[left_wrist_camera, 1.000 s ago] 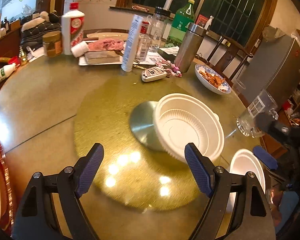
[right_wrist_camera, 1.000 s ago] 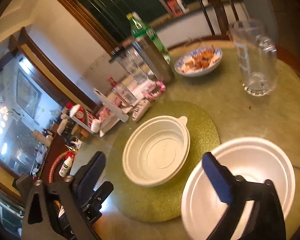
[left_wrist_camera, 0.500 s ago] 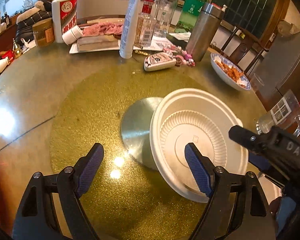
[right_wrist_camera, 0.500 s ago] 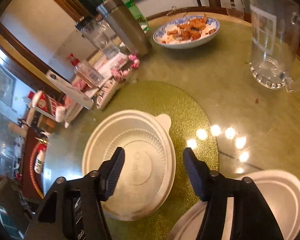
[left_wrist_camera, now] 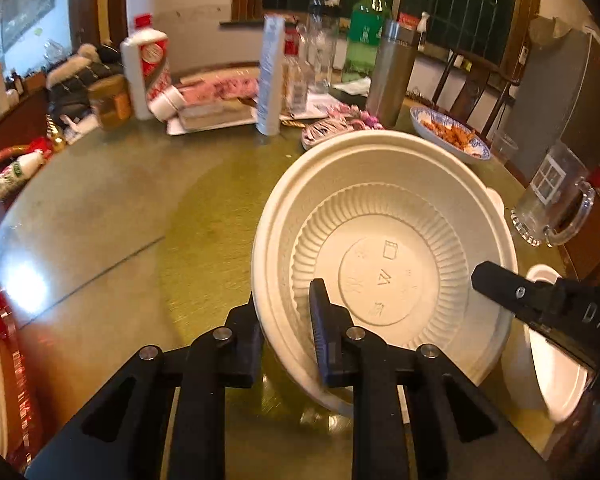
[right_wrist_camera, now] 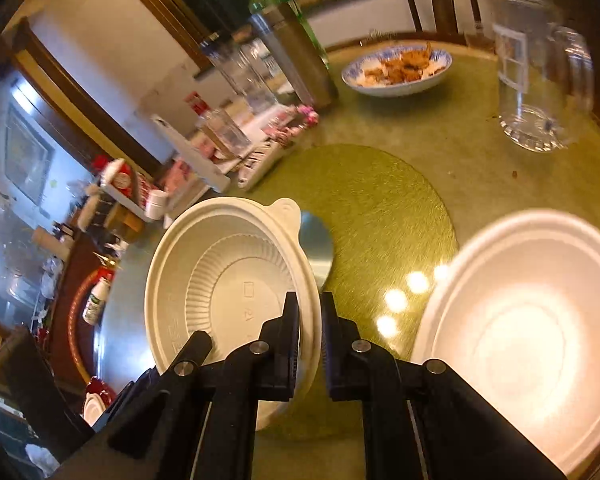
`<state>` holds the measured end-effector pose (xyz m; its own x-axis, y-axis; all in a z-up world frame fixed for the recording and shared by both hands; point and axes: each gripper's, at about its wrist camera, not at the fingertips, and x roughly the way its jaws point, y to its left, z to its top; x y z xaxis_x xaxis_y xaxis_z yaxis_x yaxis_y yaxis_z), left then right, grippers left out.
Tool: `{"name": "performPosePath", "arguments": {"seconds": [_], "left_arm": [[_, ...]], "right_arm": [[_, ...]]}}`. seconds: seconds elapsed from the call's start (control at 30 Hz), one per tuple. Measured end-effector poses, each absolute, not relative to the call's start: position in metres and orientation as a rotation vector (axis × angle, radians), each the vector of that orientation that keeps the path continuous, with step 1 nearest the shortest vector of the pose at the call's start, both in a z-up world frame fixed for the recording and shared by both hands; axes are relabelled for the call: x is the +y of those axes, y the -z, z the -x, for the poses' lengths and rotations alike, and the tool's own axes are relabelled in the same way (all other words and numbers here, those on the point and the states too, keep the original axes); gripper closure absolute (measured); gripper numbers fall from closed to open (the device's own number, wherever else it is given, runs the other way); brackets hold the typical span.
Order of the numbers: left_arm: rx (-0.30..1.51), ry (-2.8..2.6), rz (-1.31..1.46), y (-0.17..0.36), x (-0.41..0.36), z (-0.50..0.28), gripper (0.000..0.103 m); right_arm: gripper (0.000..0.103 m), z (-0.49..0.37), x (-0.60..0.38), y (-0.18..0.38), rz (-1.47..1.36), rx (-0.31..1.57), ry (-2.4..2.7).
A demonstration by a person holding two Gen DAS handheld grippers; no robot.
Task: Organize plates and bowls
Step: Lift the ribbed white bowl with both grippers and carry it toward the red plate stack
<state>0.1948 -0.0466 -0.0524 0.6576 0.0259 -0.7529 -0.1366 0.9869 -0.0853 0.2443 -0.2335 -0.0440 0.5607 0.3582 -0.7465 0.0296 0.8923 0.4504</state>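
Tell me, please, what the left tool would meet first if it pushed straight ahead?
The white bowl: the left tool already clamps its near rim, so pushing on would likely just shove the bowl toward the food dish.

Two white bowls (right_wrist_camera: 228, 280) (right_wrist_camera: 528, 328), two tongs (left_wrist_camera: 286, 332) (right_wrist_camera: 310, 336)

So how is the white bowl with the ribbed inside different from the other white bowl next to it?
The ribbed bowl has a fluted inner wall, stamped marks on its floor and a rim tab; the plain bowl is smooth inside. The ribbed bowl is gripped at its rim by both the left gripper and the right gripper; no gripper holds the plain bowl. Both are white, round and empty.
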Motion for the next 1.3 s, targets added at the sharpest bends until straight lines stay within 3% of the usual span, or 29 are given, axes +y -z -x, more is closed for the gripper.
{"name": "performPosePath", "arguments": {"seconds": [0.43,1.3], "left_arm": [[0.776,-0.149,0.199,0.056,-0.006,-0.141,0.087],[0.776,-0.108,0.217,0.067,-0.005,-0.140,0.087]], "right_arm": [[0.094,-0.167,-0.181,0.037,-0.337,0.793,-0.247],[0.093,-0.168,-0.175,0.049,-0.287,0.760,-0.216]]}}
